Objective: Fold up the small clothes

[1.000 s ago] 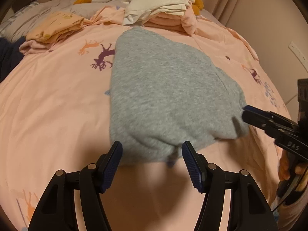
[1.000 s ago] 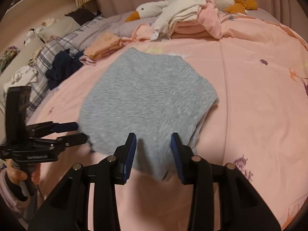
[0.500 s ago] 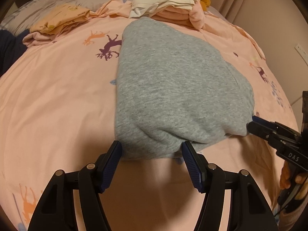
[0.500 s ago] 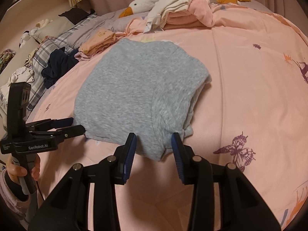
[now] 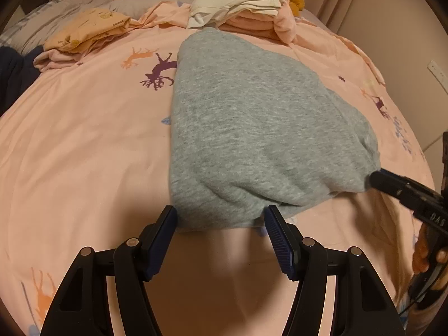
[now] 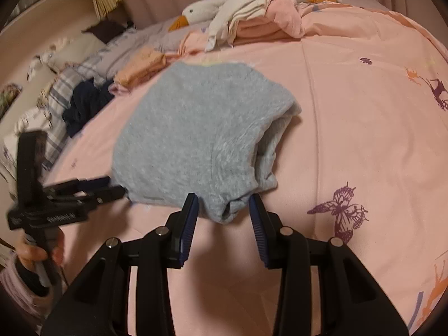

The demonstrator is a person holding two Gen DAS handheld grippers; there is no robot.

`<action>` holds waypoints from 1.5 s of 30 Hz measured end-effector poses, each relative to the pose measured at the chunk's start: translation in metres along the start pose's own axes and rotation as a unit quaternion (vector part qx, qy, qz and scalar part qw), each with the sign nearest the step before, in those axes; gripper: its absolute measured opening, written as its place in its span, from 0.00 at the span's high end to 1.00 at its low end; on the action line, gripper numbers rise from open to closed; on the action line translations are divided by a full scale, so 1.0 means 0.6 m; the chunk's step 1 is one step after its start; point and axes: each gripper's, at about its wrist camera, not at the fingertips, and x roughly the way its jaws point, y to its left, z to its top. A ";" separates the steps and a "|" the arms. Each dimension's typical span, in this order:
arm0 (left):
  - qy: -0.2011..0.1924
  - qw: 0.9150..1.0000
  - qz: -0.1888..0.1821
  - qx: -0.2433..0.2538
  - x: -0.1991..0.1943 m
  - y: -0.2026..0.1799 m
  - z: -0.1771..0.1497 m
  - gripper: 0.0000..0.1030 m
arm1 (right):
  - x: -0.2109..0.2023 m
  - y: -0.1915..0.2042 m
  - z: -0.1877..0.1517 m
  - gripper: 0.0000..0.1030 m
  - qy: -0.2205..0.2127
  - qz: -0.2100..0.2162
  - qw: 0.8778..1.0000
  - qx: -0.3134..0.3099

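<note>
The folded grey knit garment (image 5: 252, 128) stretched toward twelve o'clock from both spread-jawed grippers, left gripper (image 5: 221, 225) and right gripper (image 6: 224, 212), at its near hem, neither gripping.

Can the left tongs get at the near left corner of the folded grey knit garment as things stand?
Probably yes: the left tongs are open, straddling the near edge of the folded grey knit garment on the pink printed bedcover, nothing between.
</note>
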 end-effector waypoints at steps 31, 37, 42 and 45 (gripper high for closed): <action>-0.058 0.998 0.028 0.020 -0.032 -0.030 0.020 0.38 | -0.012 0.041 0.001 0.68 -0.066 0.010 0.998 -0.013; -0.045 0.998 0.034 0.023 -0.009 -0.032 0.030 0.38 | 0.047 0.039 -0.025 0.80 0.007 -0.006 1.000 -0.007; -0.069 0.997 0.031 0.031 -0.026 -0.037 0.043 0.38 | 0.041 0.042 -0.032 0.78 0.014 -0.002 1.000 -0.015; -0.078 0.996 0.031 0.033 -0.028 -0.042 0.058 0.38 | 0.017 0.050 -0.030 0.75 -0.005 0.011 1.000 -0.021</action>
